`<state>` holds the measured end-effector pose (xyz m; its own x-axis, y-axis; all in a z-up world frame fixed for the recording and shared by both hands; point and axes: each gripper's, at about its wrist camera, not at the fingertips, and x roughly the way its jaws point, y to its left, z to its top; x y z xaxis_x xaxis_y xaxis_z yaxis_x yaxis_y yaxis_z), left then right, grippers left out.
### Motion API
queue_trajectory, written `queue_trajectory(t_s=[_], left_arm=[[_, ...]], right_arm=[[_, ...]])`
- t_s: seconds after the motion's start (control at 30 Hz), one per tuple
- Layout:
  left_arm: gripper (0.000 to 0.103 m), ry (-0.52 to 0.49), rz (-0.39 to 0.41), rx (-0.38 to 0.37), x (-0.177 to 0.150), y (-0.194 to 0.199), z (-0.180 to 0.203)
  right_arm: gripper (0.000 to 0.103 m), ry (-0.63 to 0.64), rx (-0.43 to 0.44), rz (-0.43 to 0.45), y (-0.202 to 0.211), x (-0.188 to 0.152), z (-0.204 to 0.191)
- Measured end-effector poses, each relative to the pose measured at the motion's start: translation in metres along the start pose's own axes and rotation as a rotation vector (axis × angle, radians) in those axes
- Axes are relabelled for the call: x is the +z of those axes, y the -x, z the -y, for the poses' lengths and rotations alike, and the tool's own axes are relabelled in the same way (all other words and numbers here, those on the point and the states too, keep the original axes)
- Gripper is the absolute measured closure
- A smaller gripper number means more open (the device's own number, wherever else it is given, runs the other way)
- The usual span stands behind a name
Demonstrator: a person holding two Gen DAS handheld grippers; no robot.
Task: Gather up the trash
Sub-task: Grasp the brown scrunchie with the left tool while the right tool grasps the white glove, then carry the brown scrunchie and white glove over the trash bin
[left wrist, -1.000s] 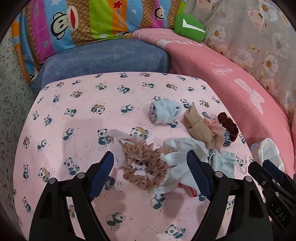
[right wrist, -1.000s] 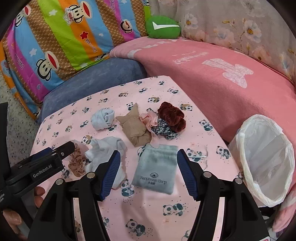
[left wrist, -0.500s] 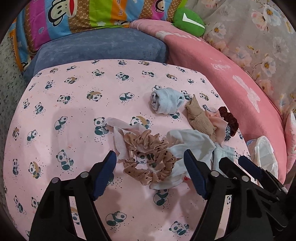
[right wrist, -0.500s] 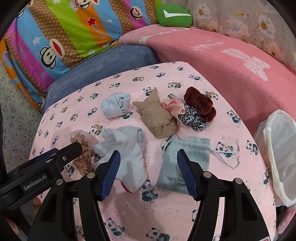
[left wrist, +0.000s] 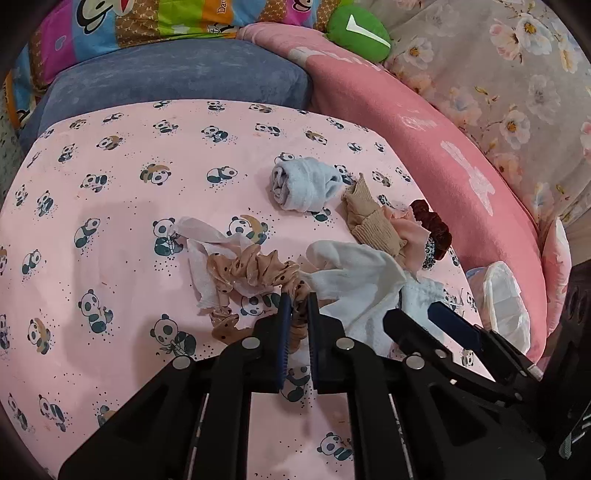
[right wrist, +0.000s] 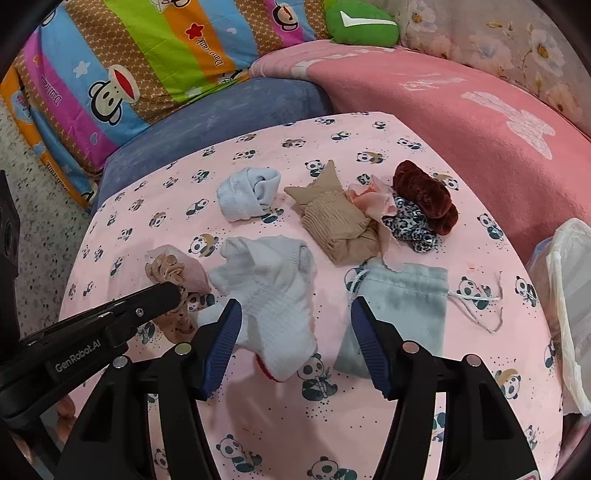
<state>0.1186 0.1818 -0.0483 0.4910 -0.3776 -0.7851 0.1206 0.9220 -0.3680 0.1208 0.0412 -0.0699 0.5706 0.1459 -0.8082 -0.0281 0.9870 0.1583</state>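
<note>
both tongs had been wide; the left gripper had just clenched on the tan dotted satin scrunchie, ready for lifting, while the right gripper hung released over the pale blue knitted sock.

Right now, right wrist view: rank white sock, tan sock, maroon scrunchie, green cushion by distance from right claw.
1. white sock, between the open right claw tips
2. tan sock, mid-cloth
3. maroon scrunchie, farther right
4. green cushion, far back
</note>
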Motion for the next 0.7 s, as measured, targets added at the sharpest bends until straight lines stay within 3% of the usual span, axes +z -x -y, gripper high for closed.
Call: queue_trajectory(t_s=[0.13,0.27,0.3,0.5,0.7], left_arm=[[0.095,-0.014,0.024,0.007,0.004,0.010,0.003],[0.095,-0.024,0.045,0.015,0.008,0.017,0.006],[0.095,-0.027,0.050,0.016,0.010,0.019,0.007],[0.095,-0.080,0.092,0.024,0.019,0.031,0.024],[0.095,-0.152,0.130,-0.014,0.029,0.042,0.060]], right_arm=[[0.054,0.019,0.019,-0.030,-0.014,0.003,-0.008],[0.088,0.043,0.023,-0.061,-0.022,0.001,-0.012],[0.092,0.039,0.033,-0.059,-0.020,0.001,-0.011],[0.094,0.003,0.052,0.035,0.017,0.009,0.000],[0.094,-0.042,0.026,0.141,0.063,0.021,0.020]])
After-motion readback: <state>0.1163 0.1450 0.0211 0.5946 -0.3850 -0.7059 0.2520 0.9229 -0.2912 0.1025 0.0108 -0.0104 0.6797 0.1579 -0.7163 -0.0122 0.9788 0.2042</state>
